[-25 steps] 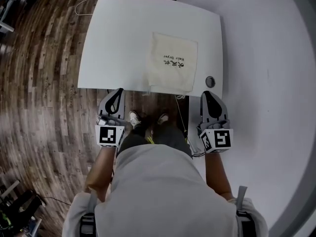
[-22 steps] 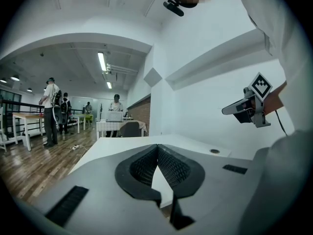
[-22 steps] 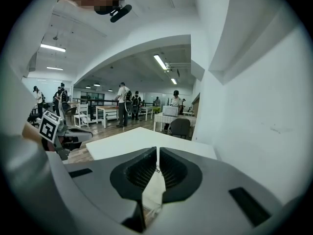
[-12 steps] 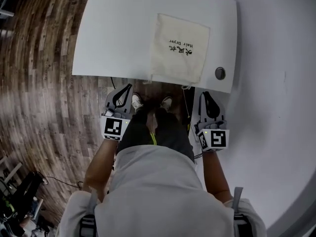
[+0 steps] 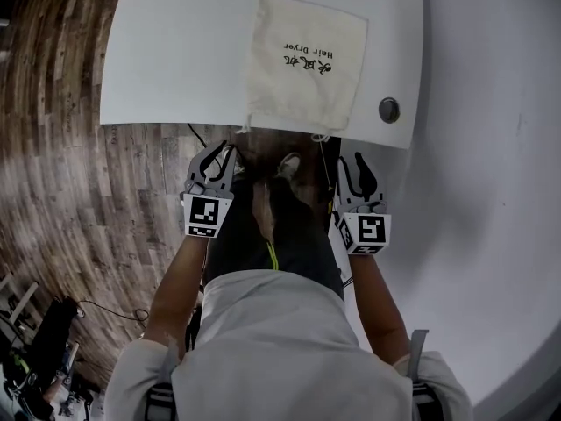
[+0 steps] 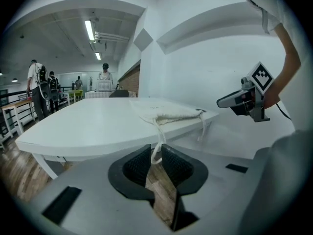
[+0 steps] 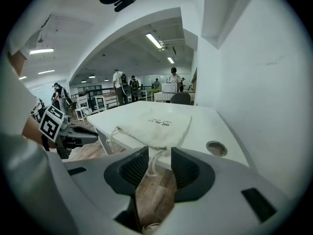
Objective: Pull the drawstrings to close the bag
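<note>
While the cream bag (image 5: pixel 305 60) lies flat by the bench's (image 5: pixel 175 60) front edge, its drawstrings (image 6: pixel 159 131) dangle over; our left gripper (image 6: pixel 156 145), jaws just opening, and right gripper (image 7: pixel 159 148), jaws apart, each frame one, unpinched.

White surface (image 5: pixel 175 60) on a wood-plank floor (image 5: pixel 61 191) in an open hall.
A round grey cable hole (image 5: pixel 388 110) sits near one corner of the surface, beside a white wall (image 7: pixel 254 82). Far behind, people (image 6: pixel 39 80) stand under long ceiling lights (image 6: pixel 90 30).
</note>
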`<act>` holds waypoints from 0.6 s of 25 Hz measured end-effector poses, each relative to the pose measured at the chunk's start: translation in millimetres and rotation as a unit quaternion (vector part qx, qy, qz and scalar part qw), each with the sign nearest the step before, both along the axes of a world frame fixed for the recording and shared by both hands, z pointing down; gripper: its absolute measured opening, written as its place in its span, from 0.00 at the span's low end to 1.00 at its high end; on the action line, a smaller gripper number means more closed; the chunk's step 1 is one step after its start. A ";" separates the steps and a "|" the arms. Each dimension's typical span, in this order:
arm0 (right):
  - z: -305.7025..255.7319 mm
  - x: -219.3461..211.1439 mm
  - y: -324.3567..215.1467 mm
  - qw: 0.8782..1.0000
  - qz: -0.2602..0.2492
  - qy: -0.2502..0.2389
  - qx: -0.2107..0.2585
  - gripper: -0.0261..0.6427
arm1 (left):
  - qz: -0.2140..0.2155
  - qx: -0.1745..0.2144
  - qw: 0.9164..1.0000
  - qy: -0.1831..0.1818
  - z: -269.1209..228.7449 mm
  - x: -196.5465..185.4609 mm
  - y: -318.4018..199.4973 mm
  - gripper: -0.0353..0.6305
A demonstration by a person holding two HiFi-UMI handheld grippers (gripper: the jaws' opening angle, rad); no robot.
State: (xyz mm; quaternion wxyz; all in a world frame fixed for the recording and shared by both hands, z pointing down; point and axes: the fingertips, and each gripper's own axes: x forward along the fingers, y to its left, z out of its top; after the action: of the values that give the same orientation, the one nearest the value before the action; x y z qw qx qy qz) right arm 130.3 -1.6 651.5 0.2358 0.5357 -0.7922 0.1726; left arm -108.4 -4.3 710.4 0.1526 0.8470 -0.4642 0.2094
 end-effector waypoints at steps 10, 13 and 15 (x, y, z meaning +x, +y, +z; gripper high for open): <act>103.3 8.6 -9.4 1.000 0.009 -0.001 -0.021 0.24 | -0.007 0.006 0.999 -0.040 56.8 24.8 -5.9 0.27; 121.6 4.0 -13.7 1.000 0.001 -0.009 -0.019 0.24 | -0.024 0.013 0.999 -0.036 64.1 26.2 -8.3 0.27; 129.6 0.1 -16.8 1.000 -0.002 -0.015 -0.017 0.24 | -0.034 0.020 0.999 -0.033 67.0 26.3 -13.2 0.27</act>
State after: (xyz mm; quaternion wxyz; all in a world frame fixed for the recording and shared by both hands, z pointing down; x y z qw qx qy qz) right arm 130.3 -18.5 781.1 0.2339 0.5270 -0.7938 0.1936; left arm -82.1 -17.5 777.4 0.1274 0.8264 -0.5014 0.2224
